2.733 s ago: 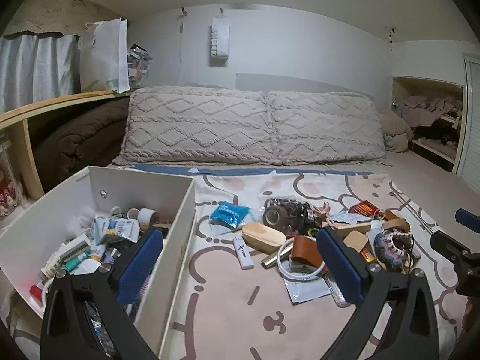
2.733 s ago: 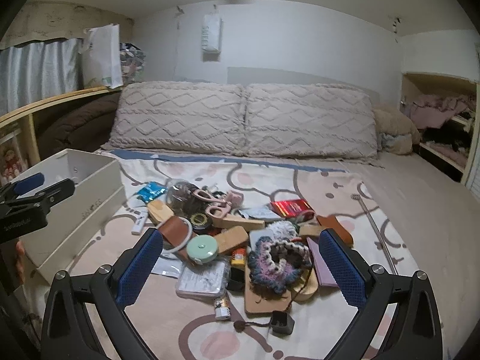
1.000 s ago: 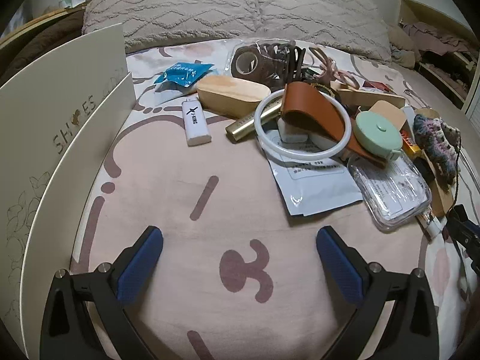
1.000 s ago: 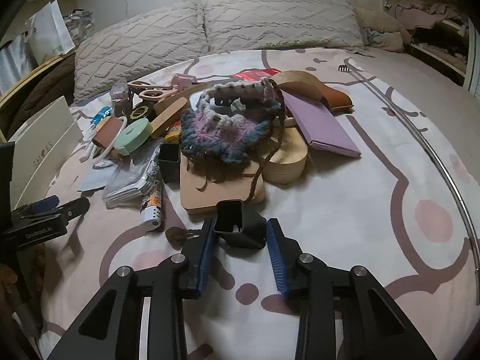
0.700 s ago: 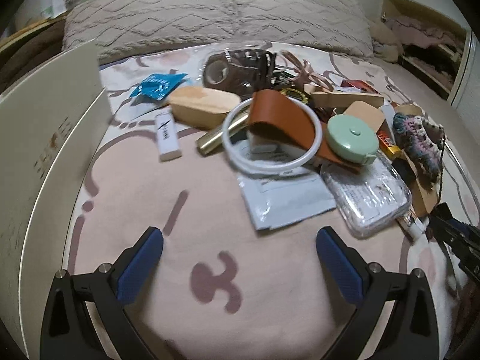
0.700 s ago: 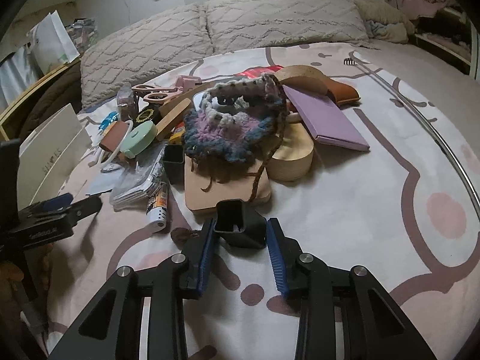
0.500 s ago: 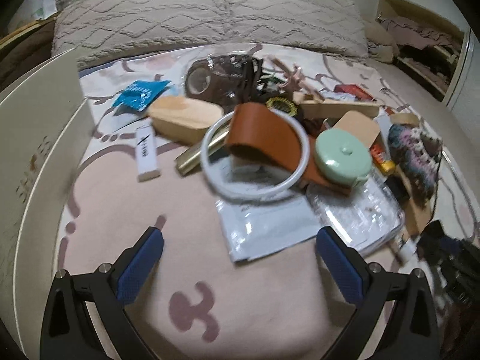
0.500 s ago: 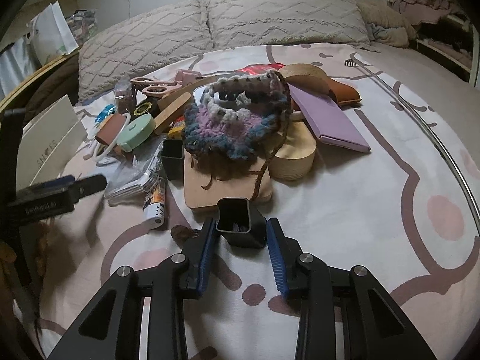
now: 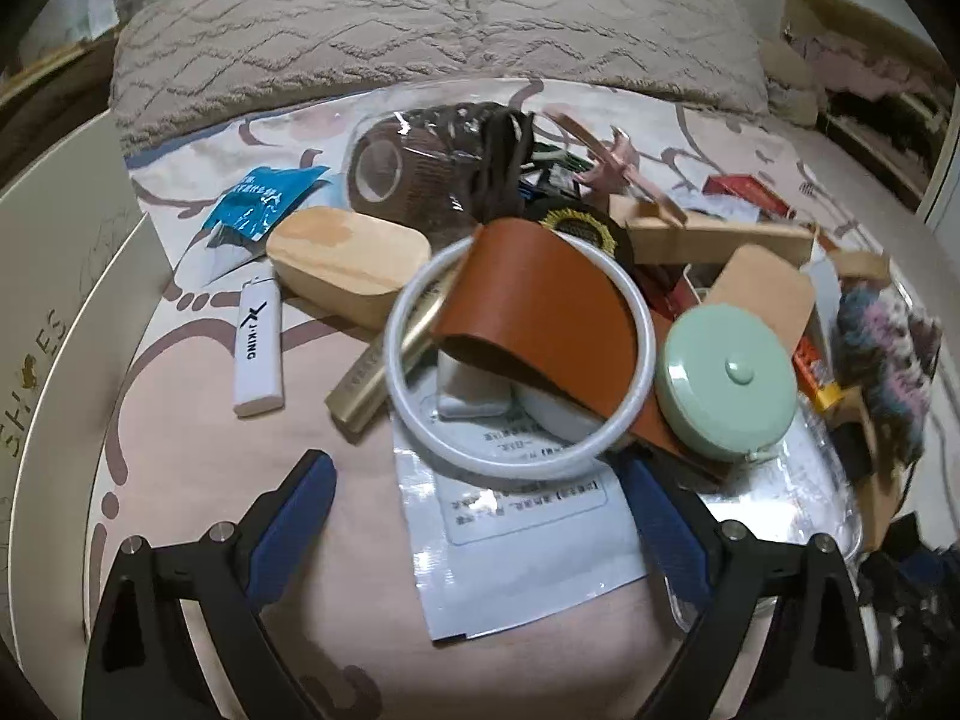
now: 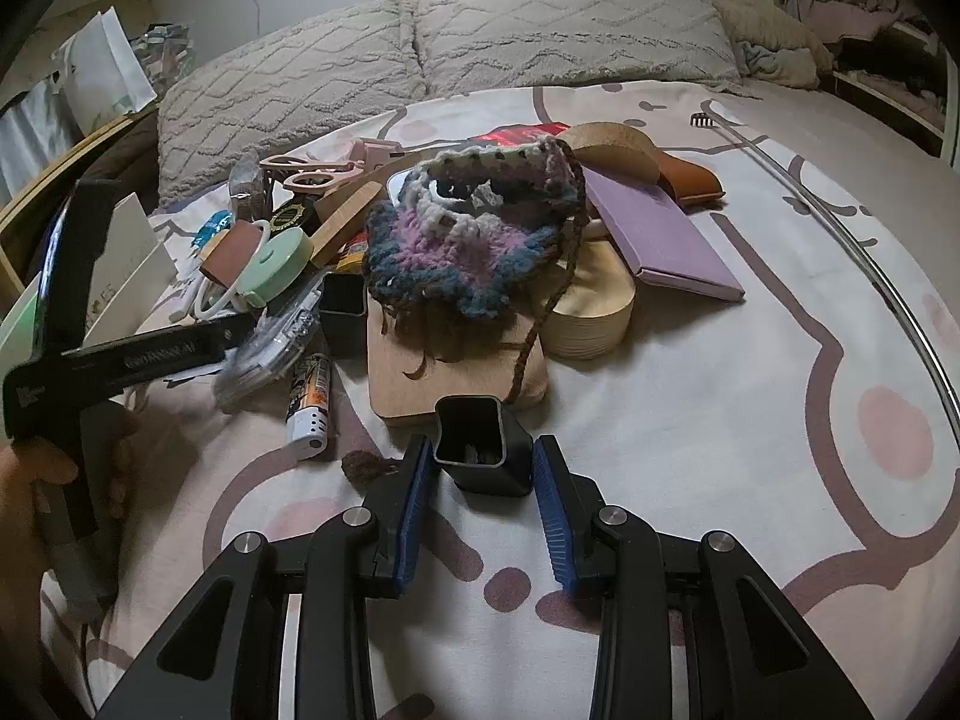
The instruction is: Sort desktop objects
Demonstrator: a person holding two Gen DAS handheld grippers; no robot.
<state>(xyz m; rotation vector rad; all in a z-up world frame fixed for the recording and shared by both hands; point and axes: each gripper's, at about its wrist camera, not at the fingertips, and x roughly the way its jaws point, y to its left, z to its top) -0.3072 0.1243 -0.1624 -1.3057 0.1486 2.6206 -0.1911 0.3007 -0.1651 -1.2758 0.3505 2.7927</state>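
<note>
My right claw (image 10: 483, 474) pinches a small black square plastic cup (image 10: 483, 450), low over the patterned bedsheet (image 10: 750, 420), just this side of the flat wooden board (image 10: 456, 372) at the pile's near edge. My left claw (image 9: 480, 516), jaws just narrowing but wide with nothing gripped, angles down over a white paper sachet (image 9: 516, 546) and the white plastic ring (image 9: 519, 354) beyond it. Left of that heap stands the white shoe box (image 9: 54, 324). Most clutter looks unsorted, so I judge the job far from finished
</note>
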